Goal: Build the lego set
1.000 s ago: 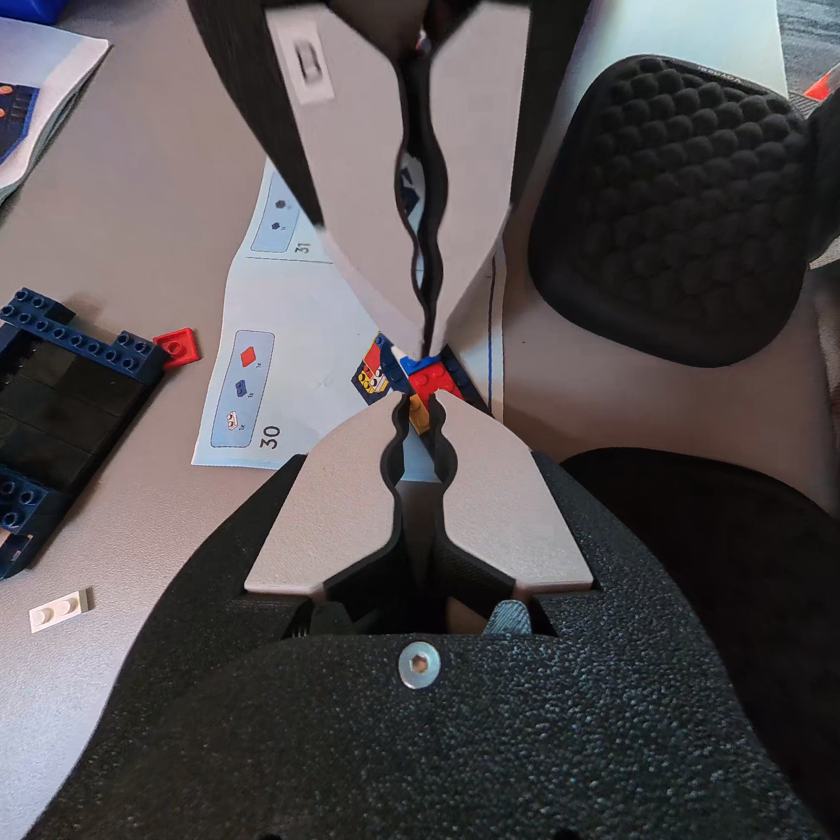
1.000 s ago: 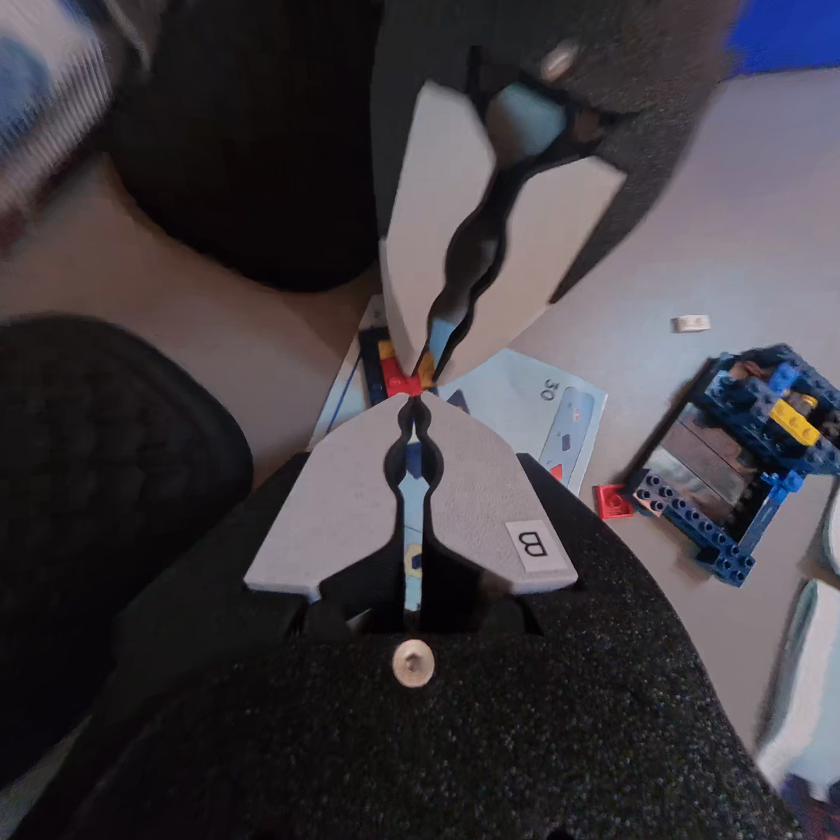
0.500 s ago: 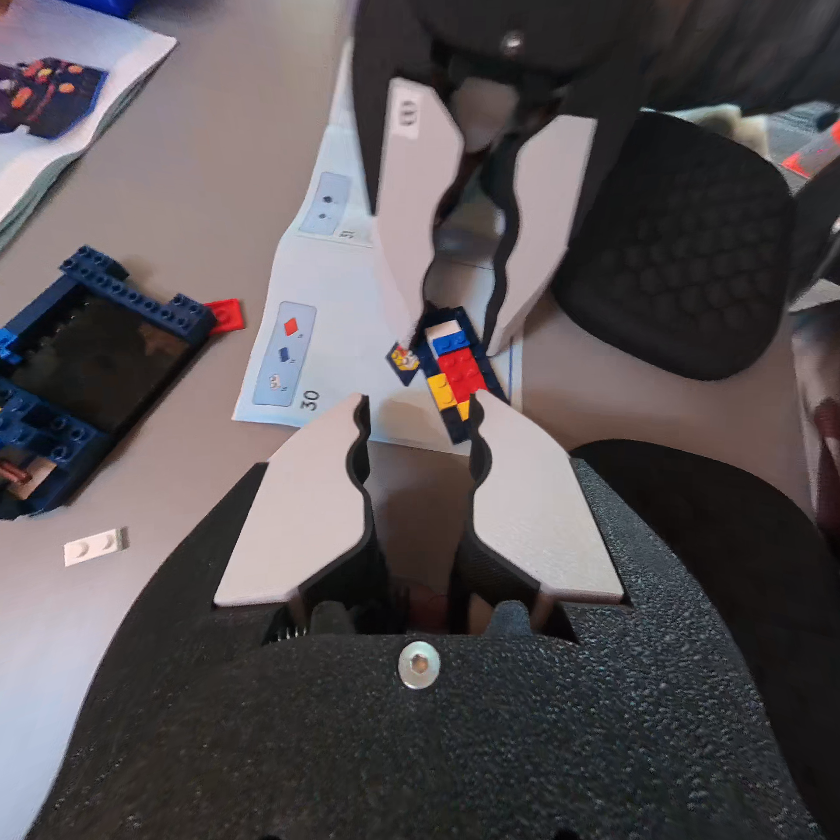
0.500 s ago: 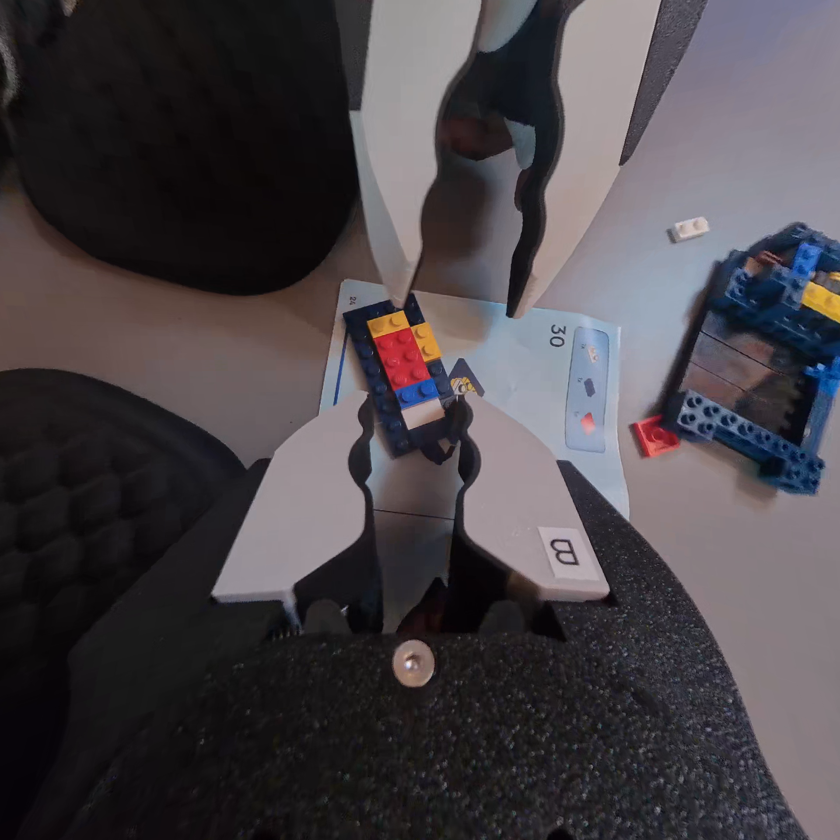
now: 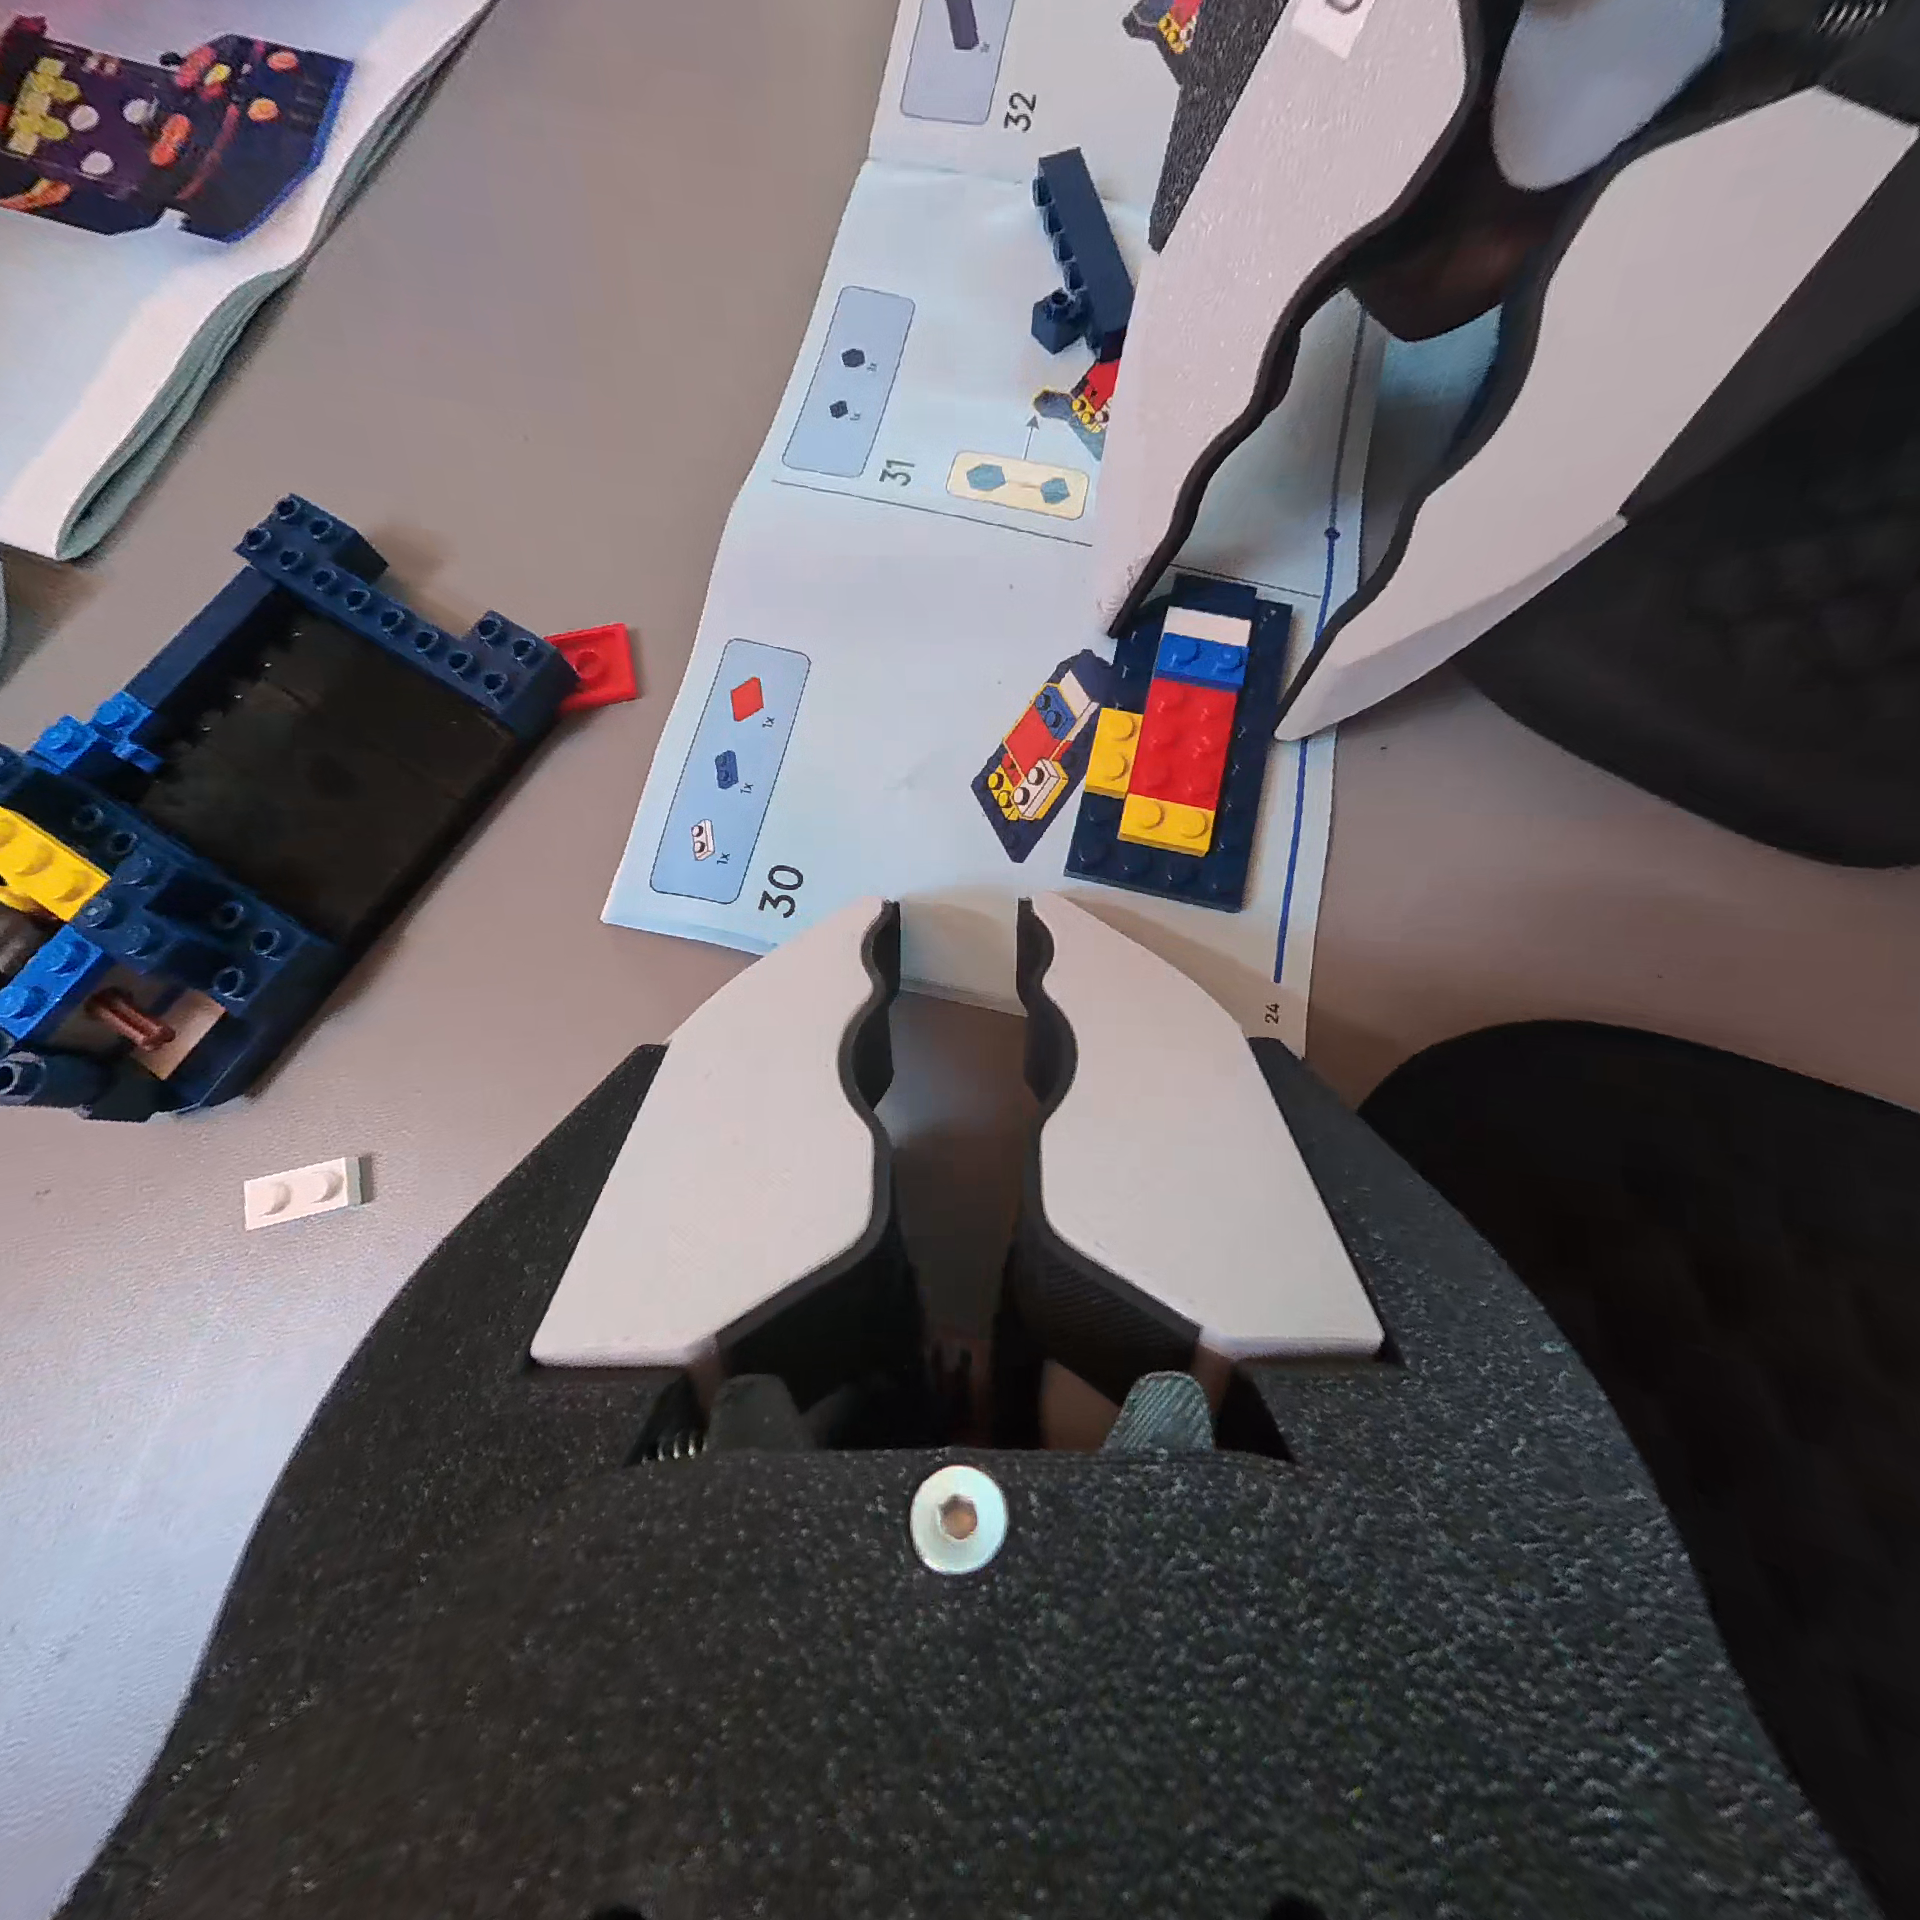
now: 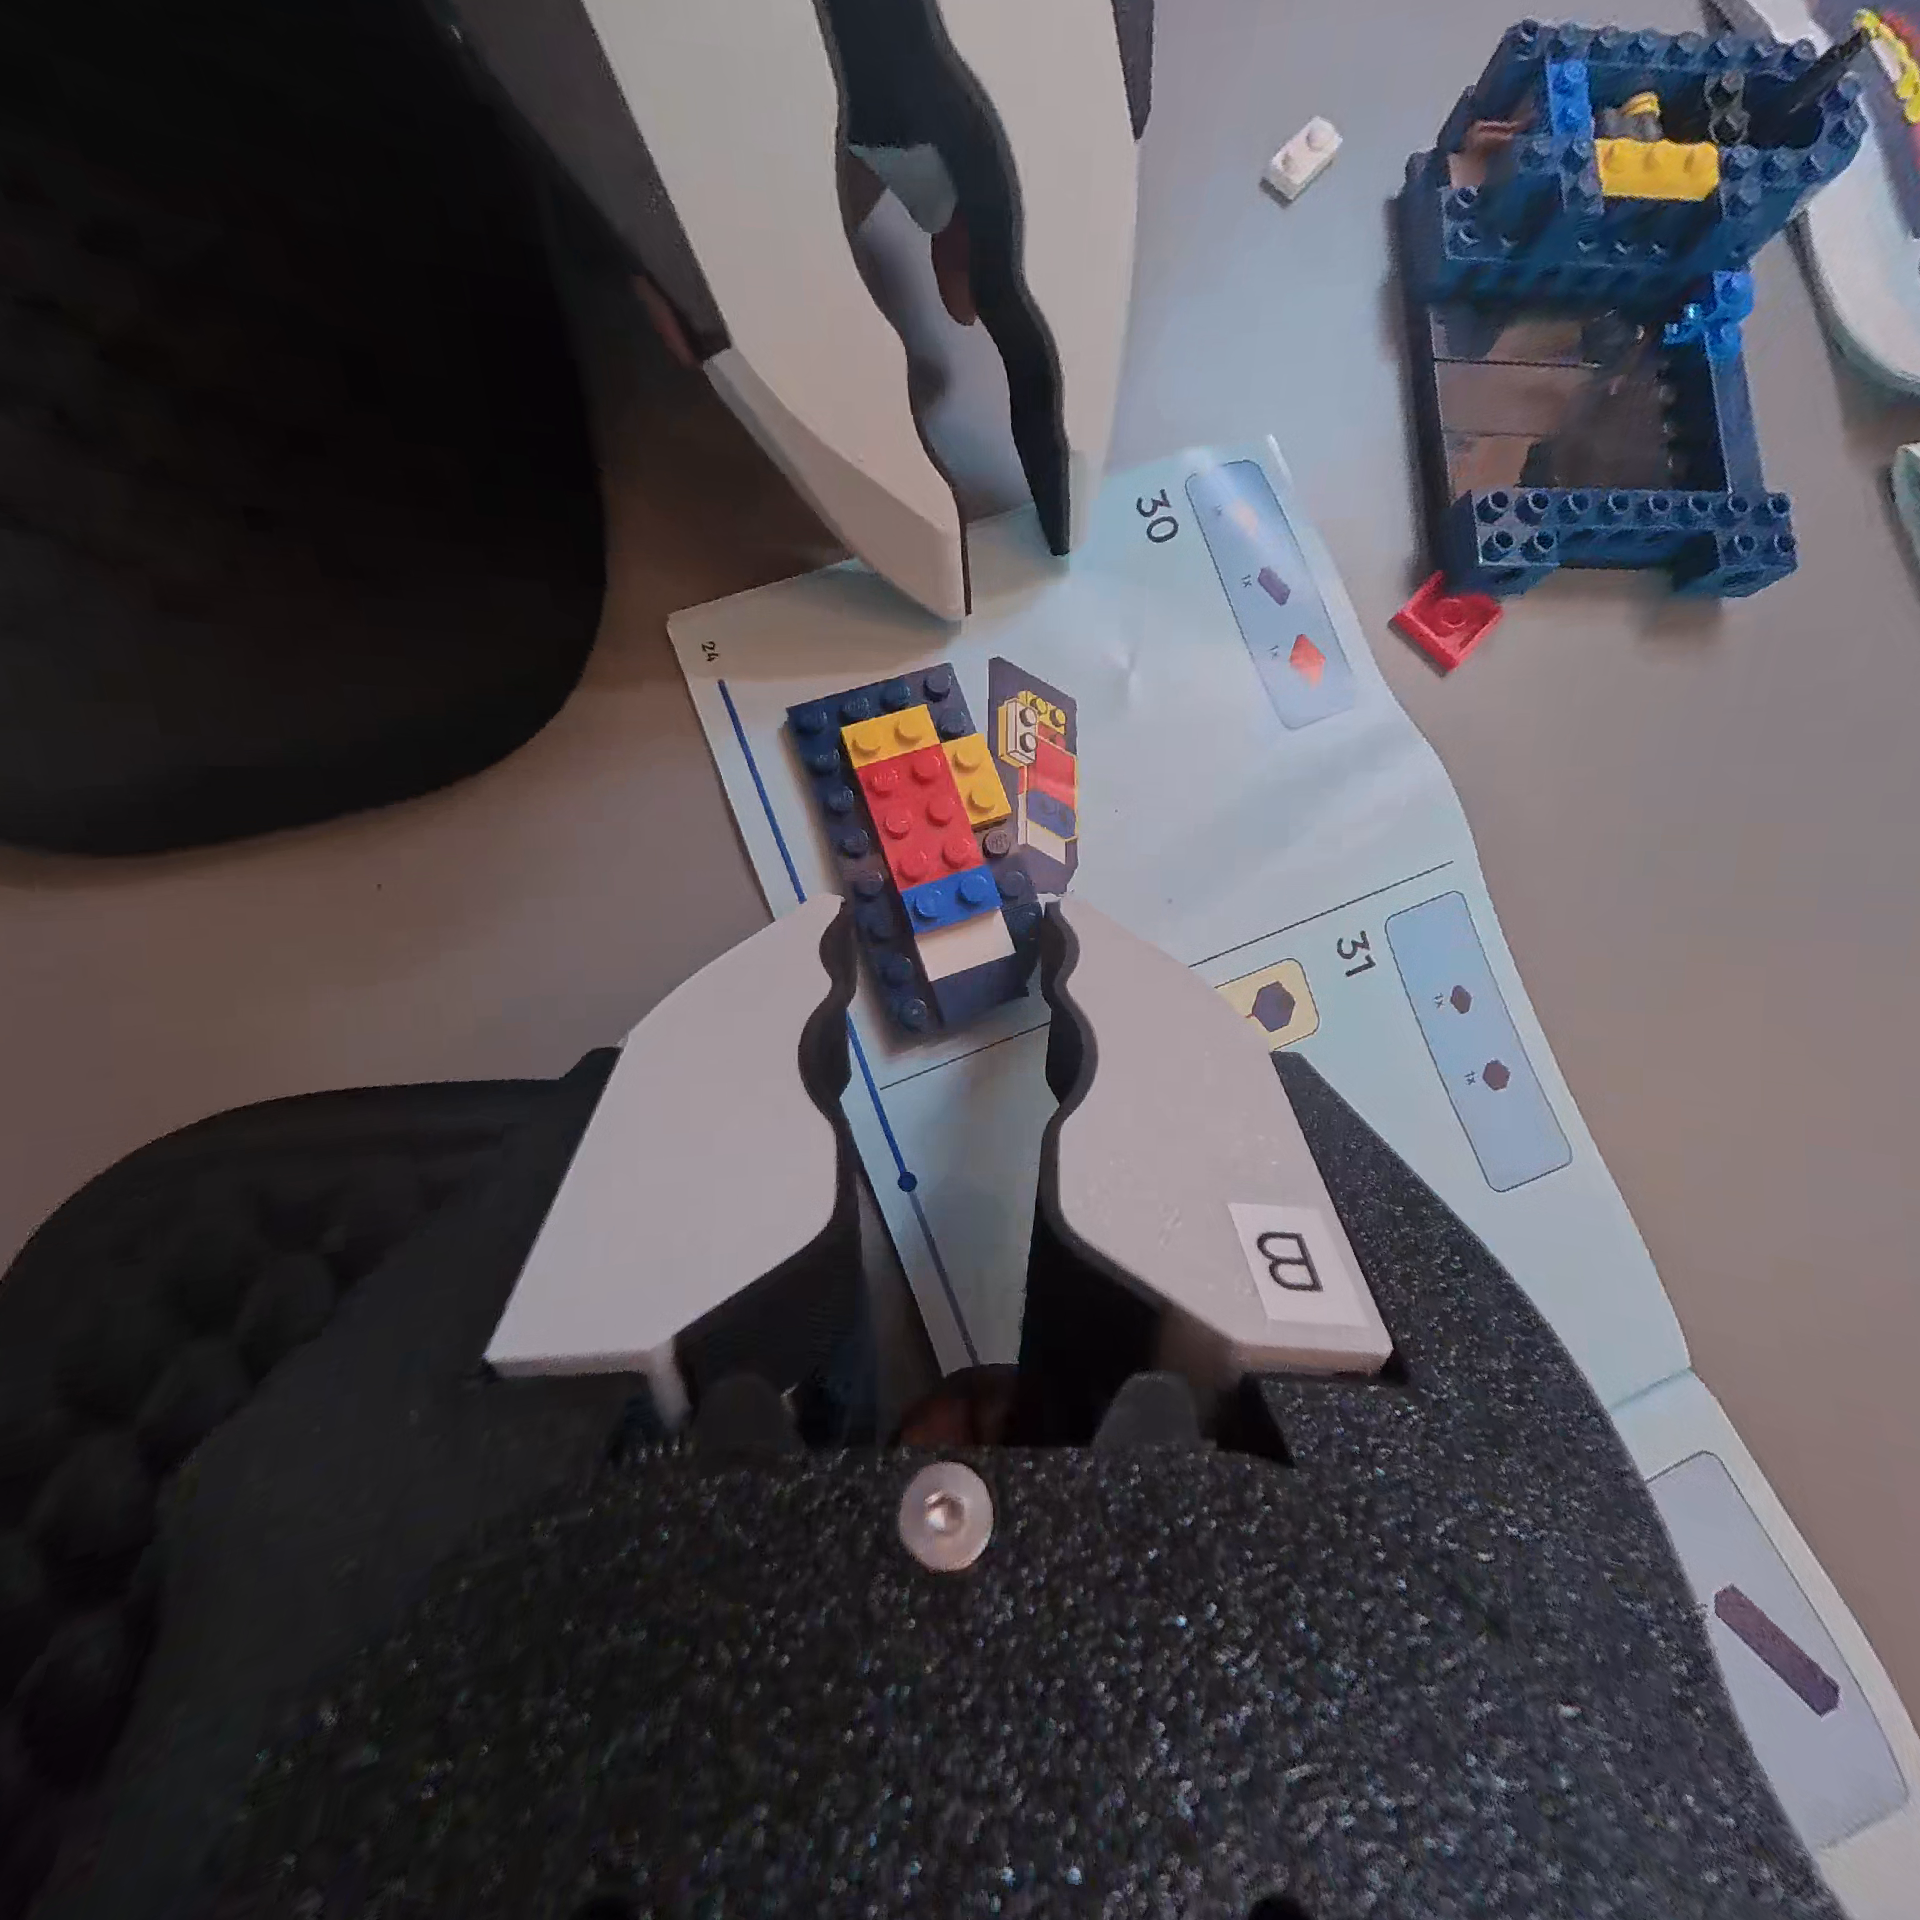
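A dark blue plate with red, yellow, blue and white bricks on it [image 5: 1174, 748] lies flat on an open instruction sheet [image 5: 894, 623]. It also shows in the right wrist view [image 6: 914, 821]. My right gripper [image 6: 945, 914] is open. Its fingertips [image 5: 1294, 722] straddle the white end of the plate, close to both long edges, without lifting it. My left gripper [image 5: 956, 920] is open and empty. It hovers over the sheet's near edge, a short way from the plate's yellow end. It also shows in the right wrist view [image 6: 1013, 582], beyond the plate.
A dark blue frame build [image 5: 260, 748] sits left on the grey table, with a red tile [image 5: 592, 665] at its corner and a white two-stud plate [image 5: 307, 1190] nearer. A long dark blue brick [image 5: 1081, 249] lies on the sheet. A booklet [image 5: 156, 208] lies far left; black cushions [image 5: 1766, 623] lie right. The gap from one gripper's tips to the other's is roughly 6 cm. The red tile [image 5: 592, 665] is about 8 cm from my left fingertips. It turns up in the right wrist view [image 6: 1449, 615] as well.
A second ago both grippers were shut tip to tip on the brick plate. Both have opened and the plate now lies on the sheet. My left gripper has drawn back and partly narrowed.
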Demonstrator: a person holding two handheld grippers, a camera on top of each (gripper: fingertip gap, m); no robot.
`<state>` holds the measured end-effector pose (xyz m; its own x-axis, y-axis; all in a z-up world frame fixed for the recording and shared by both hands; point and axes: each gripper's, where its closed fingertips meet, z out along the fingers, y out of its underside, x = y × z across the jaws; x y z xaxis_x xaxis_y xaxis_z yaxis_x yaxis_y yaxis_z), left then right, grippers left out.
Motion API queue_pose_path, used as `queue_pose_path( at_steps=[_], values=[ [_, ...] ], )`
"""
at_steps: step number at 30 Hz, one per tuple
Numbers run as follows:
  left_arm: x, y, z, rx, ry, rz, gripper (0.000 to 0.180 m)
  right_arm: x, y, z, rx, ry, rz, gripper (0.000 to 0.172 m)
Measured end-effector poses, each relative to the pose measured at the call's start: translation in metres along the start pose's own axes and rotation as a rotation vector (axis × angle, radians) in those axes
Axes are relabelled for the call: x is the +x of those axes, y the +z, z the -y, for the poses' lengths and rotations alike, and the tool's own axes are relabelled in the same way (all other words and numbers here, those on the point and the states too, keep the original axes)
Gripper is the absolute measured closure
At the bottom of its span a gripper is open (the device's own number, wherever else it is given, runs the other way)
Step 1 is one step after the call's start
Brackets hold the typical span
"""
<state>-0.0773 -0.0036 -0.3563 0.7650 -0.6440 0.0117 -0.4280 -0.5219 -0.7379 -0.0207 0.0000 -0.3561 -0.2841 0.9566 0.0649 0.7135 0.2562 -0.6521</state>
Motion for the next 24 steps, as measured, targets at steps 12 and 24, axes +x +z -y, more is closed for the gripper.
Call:
queue_pose_path(
  at_steps=[12,24],
  values=[
    [0.037,-0.006,0.023,0.161,0.279,-0.117,0.140,0.000,0.000,0.001,0.004,0.017,-0.039,0.137],
    [0.035,0.004,0.011,0.063,0.272,-0.112,0.158,0.005,-0.015,0.023,0.116,0.053,0.060,0.125]
  ],
)
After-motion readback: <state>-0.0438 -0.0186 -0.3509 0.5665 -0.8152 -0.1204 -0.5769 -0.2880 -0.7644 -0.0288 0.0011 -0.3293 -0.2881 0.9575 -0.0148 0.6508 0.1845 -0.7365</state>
